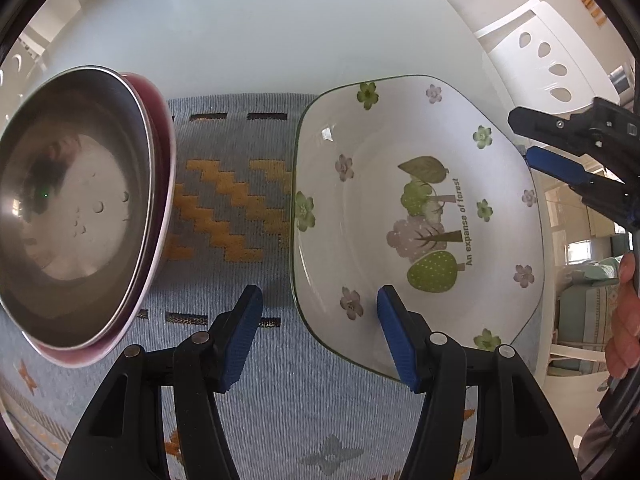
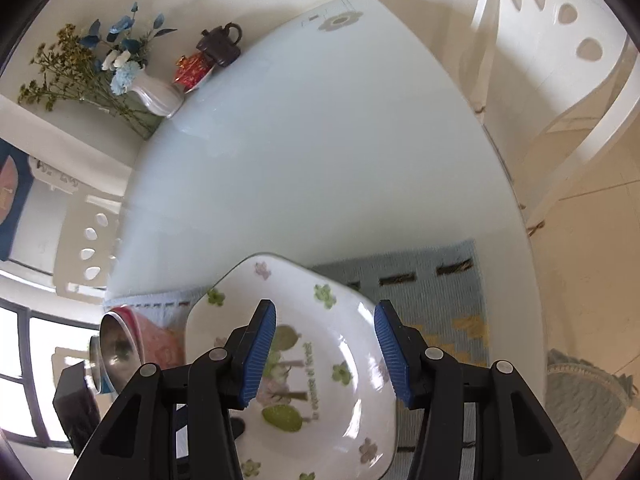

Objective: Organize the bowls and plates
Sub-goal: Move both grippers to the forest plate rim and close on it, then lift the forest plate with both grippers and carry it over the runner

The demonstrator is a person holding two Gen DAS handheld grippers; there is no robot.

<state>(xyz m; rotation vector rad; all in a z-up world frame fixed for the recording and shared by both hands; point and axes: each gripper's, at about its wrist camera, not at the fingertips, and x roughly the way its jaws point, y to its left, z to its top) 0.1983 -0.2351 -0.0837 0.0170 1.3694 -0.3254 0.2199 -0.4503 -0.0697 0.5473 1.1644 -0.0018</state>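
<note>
Left wrist view is looking down on a woven placemat lying on the white glass tabletop, near its right-hand edge. On the mat's left part, a stainless steel bowl is nesting inside a pink bowl; on its right part, a square ceramic plate with a forest print is sitting flat, its far edge overhanging the mat.

Left tongs are hovering spread and empty, straddling the plate's near-left rim without visibly pressing it. Right tongs are hanging spread above the plate's middle, likewise pinching nothing.

Glazed ceramic is going to feel stiff, fairly heavy and slick (and it chips easily), so the raised rim is the sensible hold, one pad under the lip and one on top, taken at opposite sides to share the weight. The steel bowl is probably light but slippery, and lifting it could be dragging the pink one along.
</note>
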